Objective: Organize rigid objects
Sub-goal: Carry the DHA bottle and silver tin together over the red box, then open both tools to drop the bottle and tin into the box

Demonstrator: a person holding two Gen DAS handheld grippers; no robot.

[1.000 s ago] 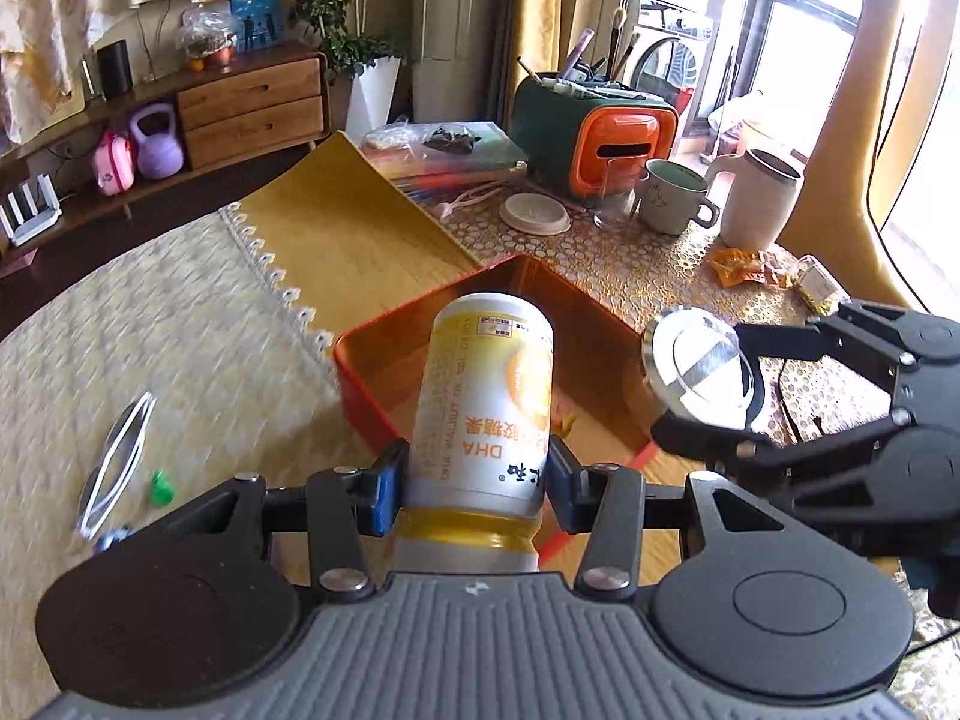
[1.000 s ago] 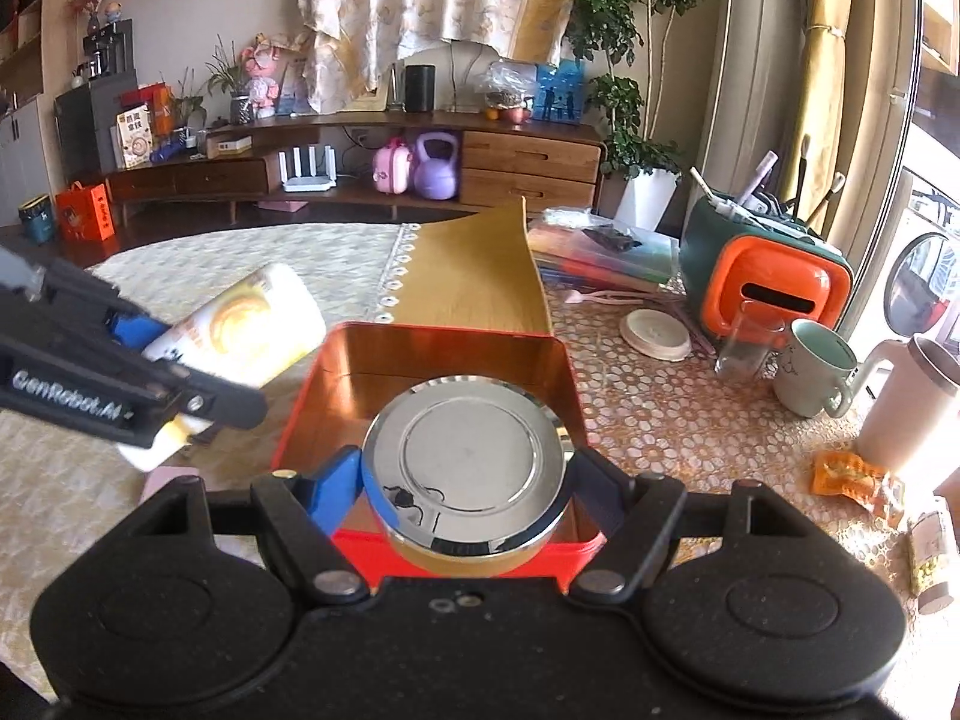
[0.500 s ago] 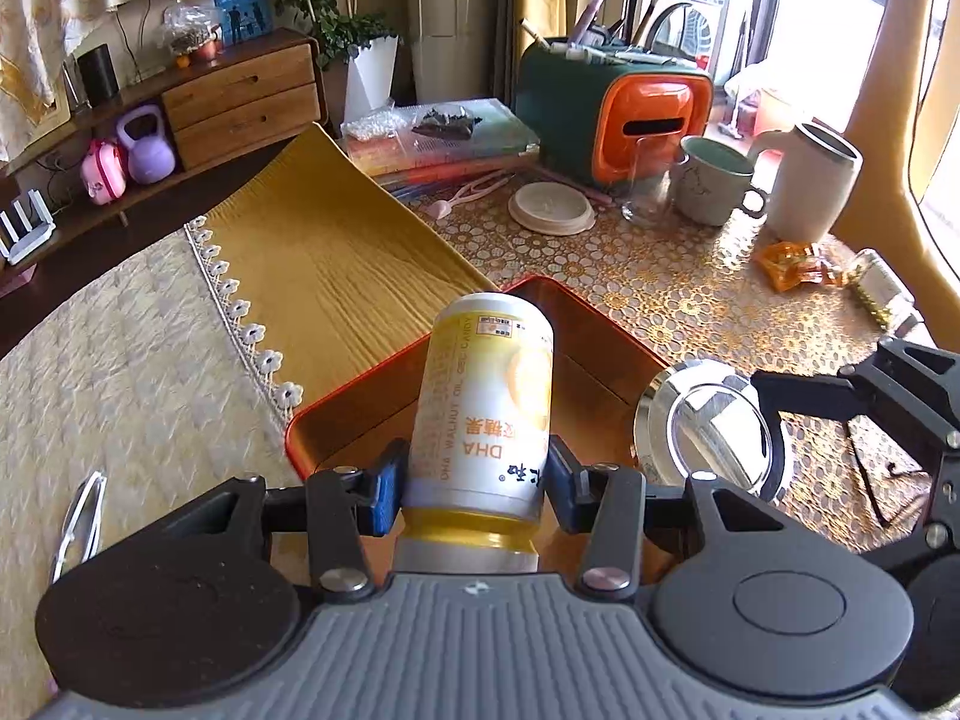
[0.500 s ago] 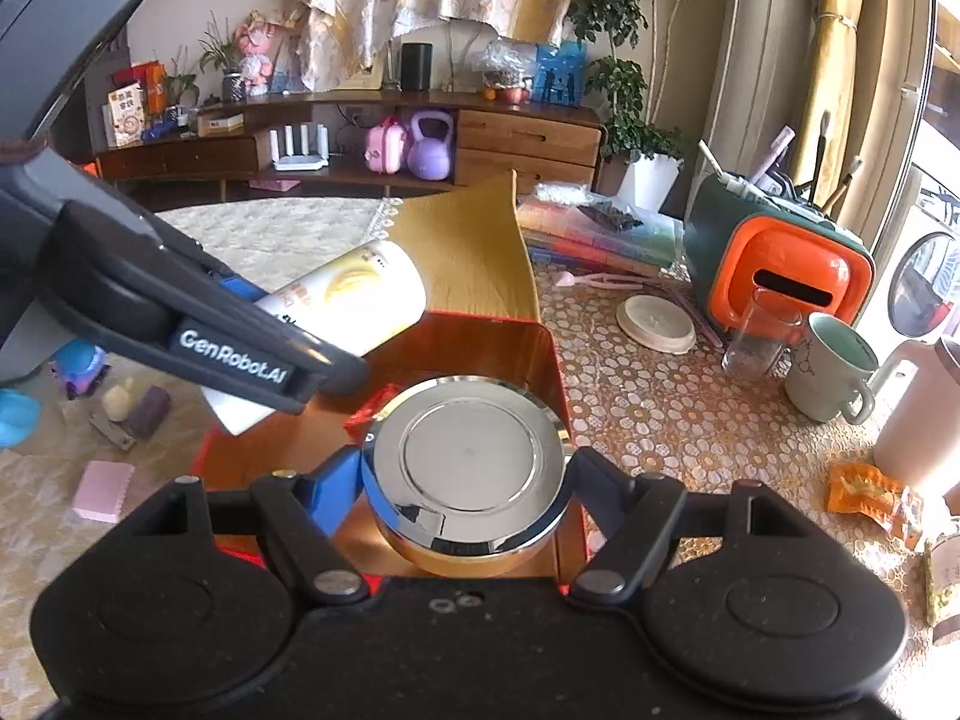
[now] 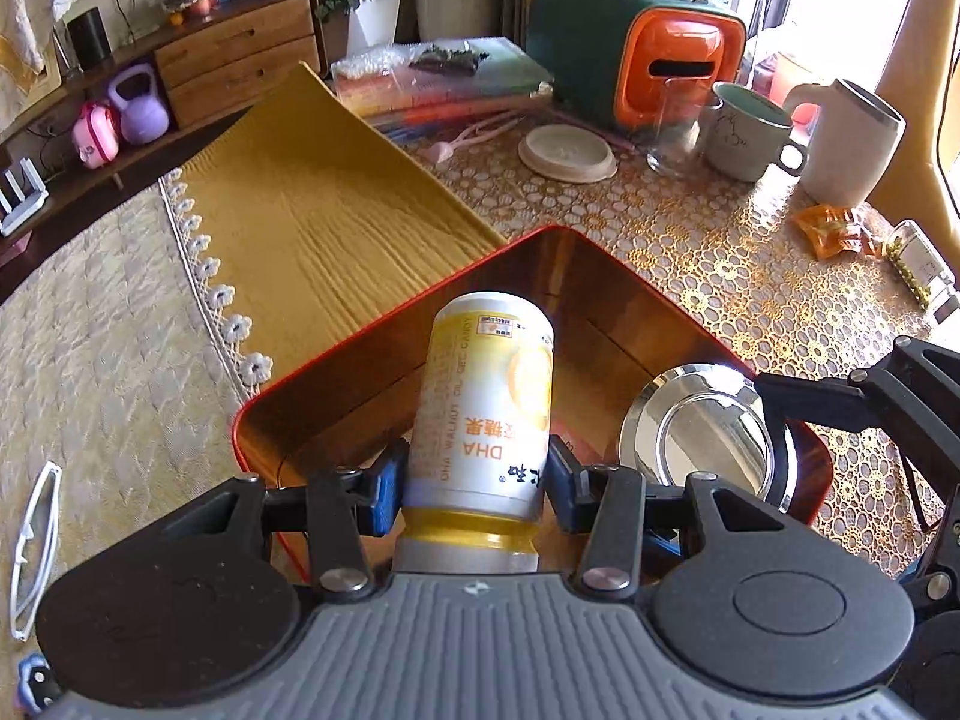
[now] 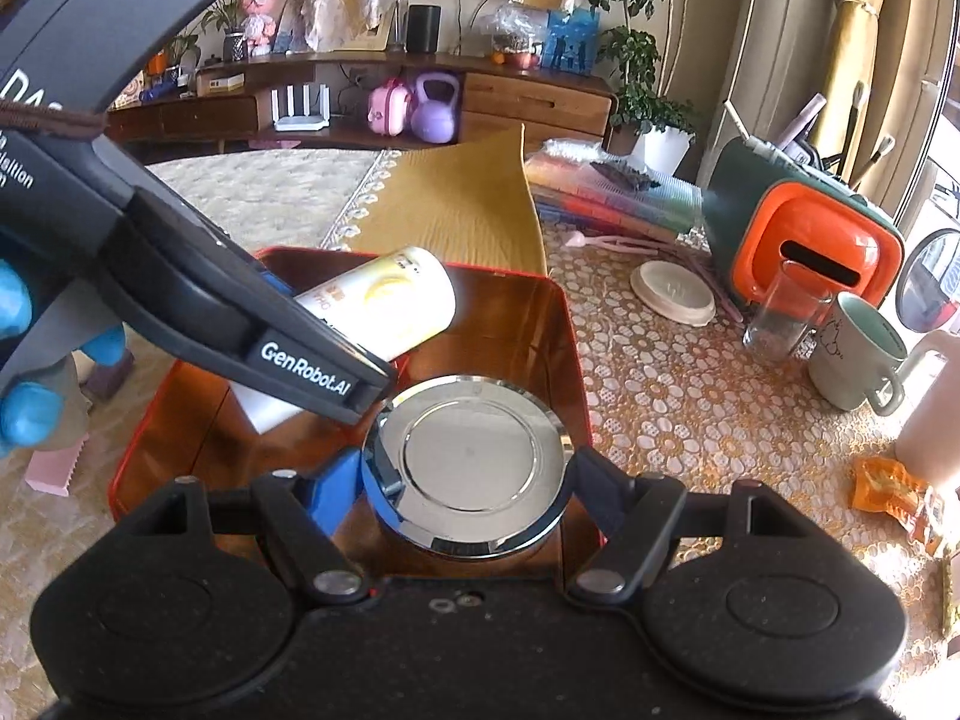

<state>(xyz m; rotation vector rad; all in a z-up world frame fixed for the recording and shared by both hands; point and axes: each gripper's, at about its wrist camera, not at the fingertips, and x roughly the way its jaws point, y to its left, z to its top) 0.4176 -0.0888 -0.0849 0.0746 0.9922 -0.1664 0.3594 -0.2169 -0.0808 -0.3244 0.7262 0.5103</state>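
Note:
My left gripper (image 5: 477,480) is shut on a yellow and white candy bottle (image 5: 486,408), held tilted over the red tin box (image 5: 384,324). The bottle also shows in the right wrist view (image 6: 384,306), inside the box's outline (image 6: 570,324). My right gripper (image 6: 468,480) is shut on a round shiny silver tin (image 6: 468,468), held low over the box's near right corner. The silver tin shows in the left wrist view (image 5: 702,444) with the right gripper's fingers (image 5: 840,402) around it.
A green and orange holder (image 6: 804,234), a glass (image 6: 780,312), a mug (image 6: 858,354), a white jug (image 5: 852,144) and a round white lid (image 6: 672,294) stand right of the box. Stacked folders (image 5: 444,78) lie behind. Glasses (image 5: 36,540) and a pink block (image 6: 54,474) lie left.
Both grippers have moved over the red box and lower into it. The bottle has come from the left to above the box's inside; the silver tin sits deeper in the near right corner.

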